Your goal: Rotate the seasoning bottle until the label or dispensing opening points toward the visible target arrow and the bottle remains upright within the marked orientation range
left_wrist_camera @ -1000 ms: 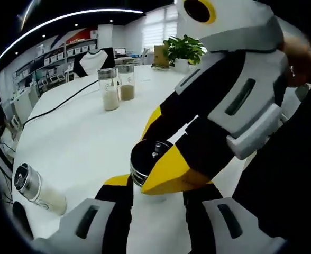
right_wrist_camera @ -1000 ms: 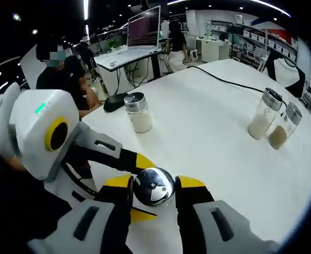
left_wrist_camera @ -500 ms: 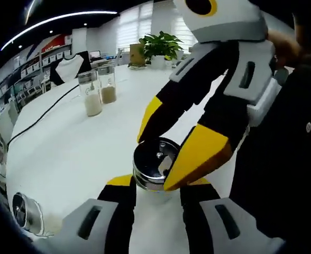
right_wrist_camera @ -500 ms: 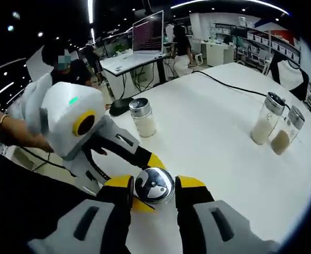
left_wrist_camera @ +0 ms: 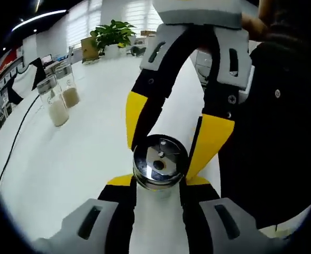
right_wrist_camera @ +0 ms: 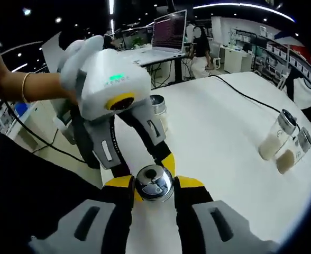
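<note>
Both the left claw (left_wrist_camera: 156,182) and right claw (right_wrist_camera: 153,186) clamp the upright seasoning bottle (left_wrist_camera: 159,168); beyond them, two jars (right_wrist_camera: 282,142) of powder stand on the tabletop (left_wrist_camera: 65,159).

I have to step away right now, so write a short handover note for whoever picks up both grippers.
Left gripper: jaws against the sides of the seasoning bottle.
Right gripper: jaws on the same bottle, from the opposite side.
The bottle stands upright on the white table, near its edge. Two more jars stand farther off, and another behind the left gripper.
Done: bottle held by both.
Left: no target arrow is visible, so confirm the heading, finish rotating, release upright.
</note>
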A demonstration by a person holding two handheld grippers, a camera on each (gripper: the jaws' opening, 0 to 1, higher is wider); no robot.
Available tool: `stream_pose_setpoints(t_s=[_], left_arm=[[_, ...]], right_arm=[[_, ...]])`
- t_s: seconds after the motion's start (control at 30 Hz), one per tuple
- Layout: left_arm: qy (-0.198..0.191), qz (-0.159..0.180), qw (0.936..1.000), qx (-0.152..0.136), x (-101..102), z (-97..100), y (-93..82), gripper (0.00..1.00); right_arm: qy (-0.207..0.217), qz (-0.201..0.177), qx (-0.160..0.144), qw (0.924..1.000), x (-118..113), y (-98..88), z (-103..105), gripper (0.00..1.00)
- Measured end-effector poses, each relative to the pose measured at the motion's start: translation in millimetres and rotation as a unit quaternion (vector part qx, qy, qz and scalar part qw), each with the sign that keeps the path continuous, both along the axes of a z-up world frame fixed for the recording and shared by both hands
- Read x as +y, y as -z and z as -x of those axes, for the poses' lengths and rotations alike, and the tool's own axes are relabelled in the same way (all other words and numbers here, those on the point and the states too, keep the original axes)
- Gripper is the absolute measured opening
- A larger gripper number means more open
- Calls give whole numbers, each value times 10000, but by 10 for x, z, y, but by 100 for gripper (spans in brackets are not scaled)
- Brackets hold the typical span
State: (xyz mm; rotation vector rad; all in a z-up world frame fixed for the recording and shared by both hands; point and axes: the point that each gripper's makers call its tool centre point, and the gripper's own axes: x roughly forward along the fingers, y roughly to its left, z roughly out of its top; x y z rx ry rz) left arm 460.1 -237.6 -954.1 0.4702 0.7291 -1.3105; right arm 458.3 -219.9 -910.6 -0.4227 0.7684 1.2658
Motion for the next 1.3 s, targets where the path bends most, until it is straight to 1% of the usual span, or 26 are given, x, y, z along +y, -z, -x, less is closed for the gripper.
stream_pose_setpoints(t_s=[0.1, 0.17, 0.2, 0.27, 0.3, 0.37, 0.4, 0.43, 0.47, 0.53, 0.57, 0.63, 0.7, 0.73, 0.8, 0.83, 0.87, 0.9, 0.93, 0.97, 1.0, 1.07, 1.1, 1.13, 1.2, 1.3], left_arm=[[166, -44, 9998, 58, -1, -6, 5, 34], [155, -70, 9998, 108, 0, -18, 23, 34], [23, -108, 9999, 129, 9, -26, 40, 34], [-356, -101, 9993, 41, 18, -75, 68, 34], [-370, -88, 9993, 52, 12, -53, 75, 34], [-777, -37, 9969, -148, -9, -57, 28, 35], [-855, -27, 9962, -166, -11, -44, 23, 35], [-1059, 22, 9941, -249, -23, -43, 11, 36], [-1286, 64, 9912, -297, -21, -37, 0, 37], [-1691, 193, 9849, -308, -24, -31, -31, 40], [-1911, 363, 9804, -313, -46, -49, -75, 43], [-2555, 723, 9638, -233, -62, -111, -163, 45], [-2900, 572, 9550, -256, 15, -112, -116, 45], [-3040, 598, 9500, -396, 20, -136, -133, 45], [-3432, 663, 9365, -275, 5, -122, -119, 45], [-3525, 645, 9331, -302, -5, -128, -112, 45], [-3506, 533, 9337, -500, -30, -150, -99, 48], [-3388, 422, 9378, -631, -40, -161, -92, 49], [-3368, 260, 9387, -690, -25, -162, -44, 49], [-3425, 224, 9361, -769, 1, -191, -34, 47], [-3428, 220, 9357, -804, 2, -210, -27, 44], [-3499, 309, 9333, -742, 32, -254, -27, 39], [-3533, 349, 9323, -695, 45, -267, -24, 39], [-3502, 380, 9337, -641, 55, -250, -17, 40], [-3472, 370, 9348, -652, 80, -253, -23, 42], [-3371, 344, 9389, -612, 117, -245, -35, 43]], right_arm=[[-126, 45, -36, 9999, 6, 7, 4, 27], [-39, 24, 43, 10000, 4, 7, -8, 27], [96, 29, 77, 9999, -4, 9, -34, 27], [223, 51, 66, 9997, -17, 12, -58, 27], [290, 45, 99, 9995, -18, 11, -60, 27], [498, 2, 145, 9987, -9, 16, -65, 27], [509, 6, 135, 9986, -6, 19, -59, 27], [566, 11, 103, 9983, 3, 21, -44, 27], [644, -10, 64, 9979, 11, 17, -48, 27], [735, -36, 101, 9972, 18, 18, -55, 27], [778, -34, 119, 9969, 21, 18, -62, 27], [823, -40, 98, 9966, 35, 14, -76, 27], [880, -33, 94, 9961, 33, 15, -98, 27], [894, -39, 110, 9959, 37, 15, -98, 27], [927, -58, 127, 9956, 40, 16, -98, 27], [930, -61, 126, 9956, 39, 14, -99, 27], [942, -58, 129, 9955, 46, 16, -97, 27], [975, -50, 141, 9951, 41, 17, -102, 27], [997, -46, 163, 9949, 38, 18, -103, 27], [1031, -56, 196, 9945, 35, 20, -109, 27], [1085, -68, 249, 9938, 32, 23, -114, 28], [1191, -128, 322, 9923, 26, 14, -120, 28], [1193, -142, 331, 9922, 23, 11, -120, 28], [1193, -153, 325, 9922, 20, 4, -119, 28], [1270, -245, 315, 9911, 8, -53, -127, 30], [1316, -338, 251, 9904, -25, -124, -154, 31]])
